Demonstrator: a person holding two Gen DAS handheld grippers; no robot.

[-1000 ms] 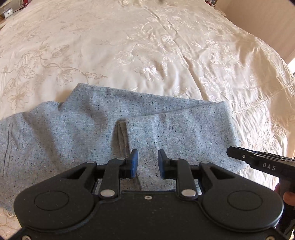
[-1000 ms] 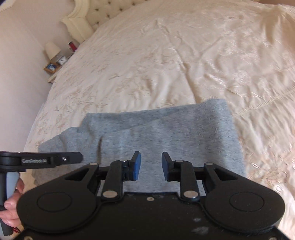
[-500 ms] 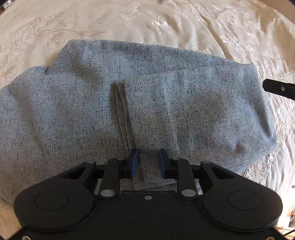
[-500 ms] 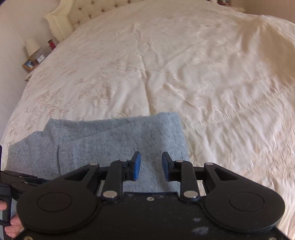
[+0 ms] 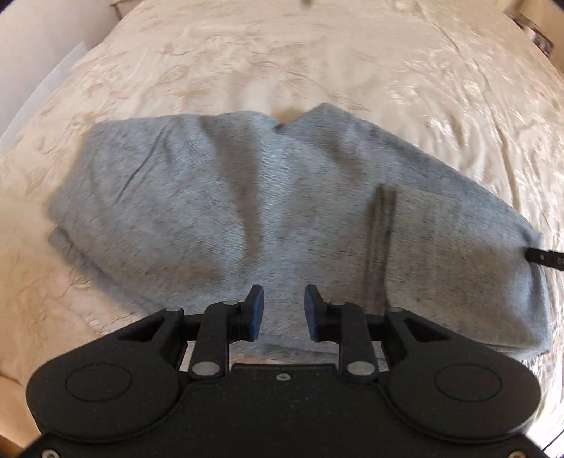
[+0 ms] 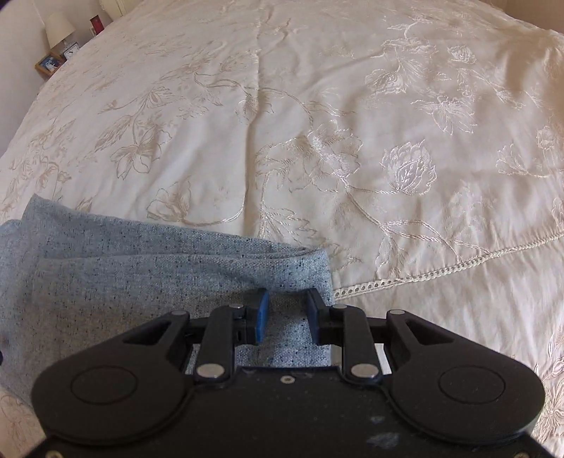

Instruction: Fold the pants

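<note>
Two tongs: my left tongs (image 5: 283, 310) are hovering released over the near edge of the pants, blue pads apart with nothing between them. My right tongs (image 6: 286, 313) are also sitting parted, straddling the near right corner of the cloth; I cannot tell whether the pads are touching it.

One pair of grey pants (image 5: 268, 211), lying folded in layers on the bed, one hem edge (image 5: 379, 246) showing on top towards the right.

One cream embroidered bedspread (image 6: 317, 141) is stretching beyond.

Farthest off, one lamp (image 6: 58, 26) and one picture frame (image 6: 49, 65) are standing by the wall.
</note>
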